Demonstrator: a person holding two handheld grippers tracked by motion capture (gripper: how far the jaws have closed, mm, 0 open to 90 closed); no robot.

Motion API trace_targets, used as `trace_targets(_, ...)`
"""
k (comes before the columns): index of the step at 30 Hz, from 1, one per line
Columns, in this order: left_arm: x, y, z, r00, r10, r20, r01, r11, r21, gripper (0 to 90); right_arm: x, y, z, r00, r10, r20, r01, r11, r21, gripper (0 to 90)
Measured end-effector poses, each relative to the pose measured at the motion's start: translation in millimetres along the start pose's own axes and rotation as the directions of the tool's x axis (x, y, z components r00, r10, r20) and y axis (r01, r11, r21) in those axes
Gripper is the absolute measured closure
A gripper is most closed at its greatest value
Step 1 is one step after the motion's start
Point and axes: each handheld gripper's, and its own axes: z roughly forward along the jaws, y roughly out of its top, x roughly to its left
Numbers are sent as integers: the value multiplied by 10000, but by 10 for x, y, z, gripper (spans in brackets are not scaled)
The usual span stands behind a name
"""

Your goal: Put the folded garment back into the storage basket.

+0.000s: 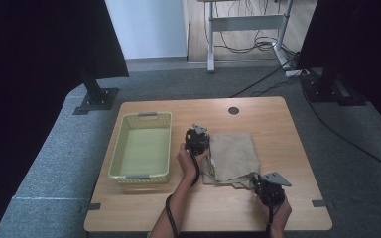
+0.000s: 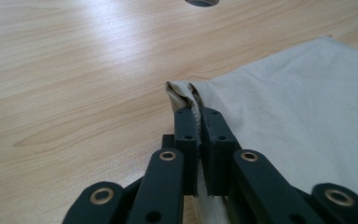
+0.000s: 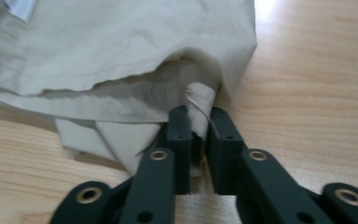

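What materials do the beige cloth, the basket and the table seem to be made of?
Cloth: woven fabric, probably cotton, matte; it creases softly and shows a stitched hem. Basket: likely moulded plastic, pale yellow-green, with perforated walls. Table: wood or wood-look laminate, smooth with a slight sheen; grain lines show.

No text, label, brand, number or sign can be read anywhere in these pictures.
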Motion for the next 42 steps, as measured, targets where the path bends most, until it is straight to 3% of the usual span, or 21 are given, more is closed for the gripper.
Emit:
trace_targets(3,0,0,0,10000,0,0,0,10000,0,855,2,-4,-9,10000,-9,-7,9,9999,-122,834)
trace_targets(4,-2,6,-15,10000,-31,45,32,10000,-72,857,16,-13,-36,10000,-23,-90,18,9988,-498,850)
trace_targets(6,-4,5,-20,10000,-64,62,65,9999,-107,859,20,-19,-48,9999,-32,-158,22,9979,-640,854)
trace_targets(11,-10,14,-56,9999,-76,108,78,9997,-229,870,20,-23,-56,9998,-17,-196,3,9974,-721,855)
trace_targets(12,-19,29,-85,9999,-29,143,34,9995,-306,871,28,-52,-106,9995,73,-310,-108,9935,-1136,858)
trace_targets(23,-80,81,-211,9996,66,261,-50,9980,-630,876,71,-63,-203,9994,163,-314,-213,9859,-1662,859)
trace_targets(28,-90,108,-302,9996,103,274,-81,9971,-760,876,112,-7,-357,9994,193,-276,-250,9740,-2254,860)
trace_targets(38,-108,126,-491,9996,197,208,-176,9951,-973,875,136,-6,-462,9979,428,-486,-545,9607,-2722,861)
trace_targets(42,-115,155,-597,9996,225,159,-205,9933,-1135,877,176,50,-571,9977,425,-530,-571,9473,-3153,862)
